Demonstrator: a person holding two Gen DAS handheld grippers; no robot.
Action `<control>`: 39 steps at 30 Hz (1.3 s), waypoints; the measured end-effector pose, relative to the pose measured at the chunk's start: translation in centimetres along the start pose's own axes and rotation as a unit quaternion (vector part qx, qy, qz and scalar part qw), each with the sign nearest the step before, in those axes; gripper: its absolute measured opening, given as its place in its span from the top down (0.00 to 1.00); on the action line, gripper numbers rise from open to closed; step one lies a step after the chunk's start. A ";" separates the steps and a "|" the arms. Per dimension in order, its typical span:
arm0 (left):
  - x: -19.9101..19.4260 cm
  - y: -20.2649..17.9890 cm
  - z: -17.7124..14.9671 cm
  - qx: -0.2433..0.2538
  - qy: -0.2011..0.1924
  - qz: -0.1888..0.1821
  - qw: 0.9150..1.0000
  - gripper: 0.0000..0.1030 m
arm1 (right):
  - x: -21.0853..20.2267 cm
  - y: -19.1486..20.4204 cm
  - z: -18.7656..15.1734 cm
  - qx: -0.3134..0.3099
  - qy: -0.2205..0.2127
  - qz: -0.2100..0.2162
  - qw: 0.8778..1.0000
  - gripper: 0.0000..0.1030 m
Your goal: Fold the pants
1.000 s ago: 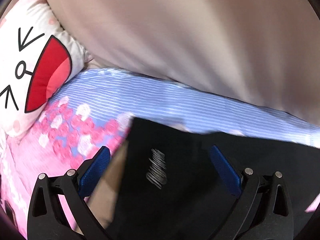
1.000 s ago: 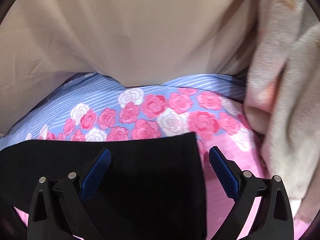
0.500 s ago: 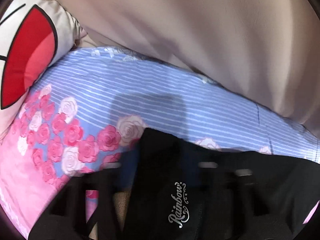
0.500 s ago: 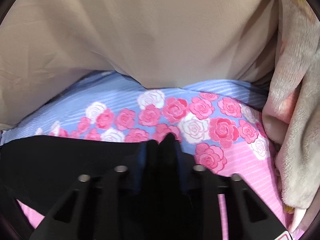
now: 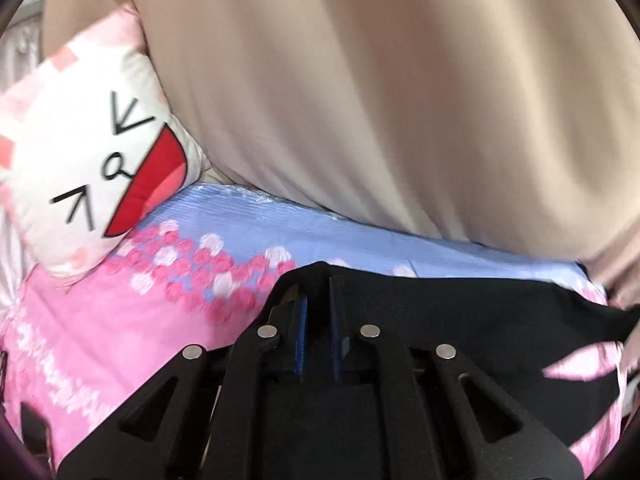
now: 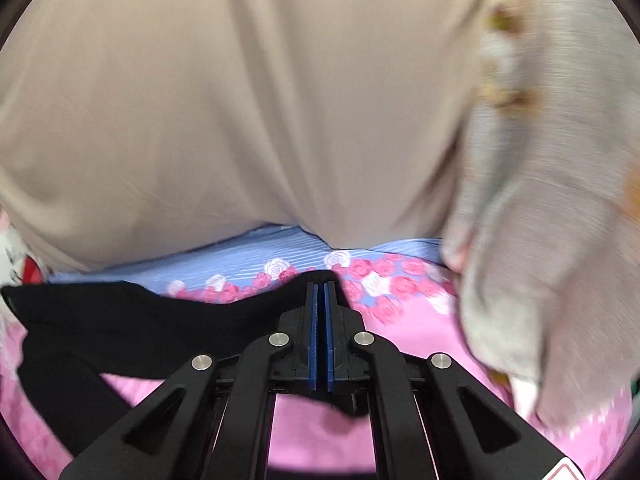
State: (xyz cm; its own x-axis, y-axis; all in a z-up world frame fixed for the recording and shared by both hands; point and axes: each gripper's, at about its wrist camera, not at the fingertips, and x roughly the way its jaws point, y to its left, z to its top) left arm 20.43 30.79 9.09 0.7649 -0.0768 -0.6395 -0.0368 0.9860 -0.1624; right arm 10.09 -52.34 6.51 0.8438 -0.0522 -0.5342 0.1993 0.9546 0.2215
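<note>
Lifting one edge of the black pants [image 5: 460, 320] is the step in hand: each hand-held gripper has pinched a corner of the same edge, and the cloth between the two corners hangs slack above the bed sheet [image 5: 120, 320]. The left hand-held gripper [image 5: 318, 300] has just been closing, and its blue pads [image 5: 301, 332] now clamp black fabric, which drapes over the fingertips. The right hand-held gripper [image 6: 320, 300] has likewise just been closing; its pads [image 6: 313, 320] are pressed nearly together on a thin layer of the pants [image 6: 120, 320], whose edge sags toward the left of that view, with pink sheet [image 6: 312, 432] visible beneath the raised part. The rest of the garment lies on the floral bed sheet, near a cartoon-face pillow [image 5: 100, 168] and in front of a beige cover [image 5: 380, 100]; a grey plush blanket [image 6: 540, 240] is bunched at the right. The fold is judged to be at an early stage (no doubled-over layer can be made out). The next move calls for carrying both corners together across the garment, keeping the held edge taut and level, then lowering it onto the opposite edge before release. Uneven travel of the two hands would probably skew the fold.
</note>
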 end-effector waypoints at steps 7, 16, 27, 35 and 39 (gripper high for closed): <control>-5.0 2.1 -8.6 0.008 0.040 0.009 0.999 0.90 | -6.3 -4.4 -6.4 0.048 0.029 -0.029 0.998 0.95; -2.8 3.5 -16.4 -0.019 0.103 0.034 0.994 0.91 | 1.6 -0.2 -10.1 0.056 0.130 0.009 0.990 0.39; -2.7 4.6 -15.5 -0.010 0.105 0.048 0.993 0.91 | -1.1 3.1 -8.8 0.061 0.091 0.046 0.993 0.95; -3.4 5.0 -15.2 -0.014 0.093 0.034 0.995 0.89 | -7.0 -3.6 -10.5 0.035 0.112 -0.092 0.989 0.95; -2.4 5.3 -16.3 -0.081 0.110 -0.012 0.991 0.34 | -2.5 -4.6 -15.0 0.049 0.163 -0.105 0.980 0.94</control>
State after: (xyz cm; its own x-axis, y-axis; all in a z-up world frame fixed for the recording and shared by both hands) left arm 7.90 33.77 -2.46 0.6087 -0.1474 -0.7796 -0.1367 0.9484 -0.2861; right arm -0.43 -52.21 -5.37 0.5778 -0.1323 -0.8054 0.4111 0.8996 0.1472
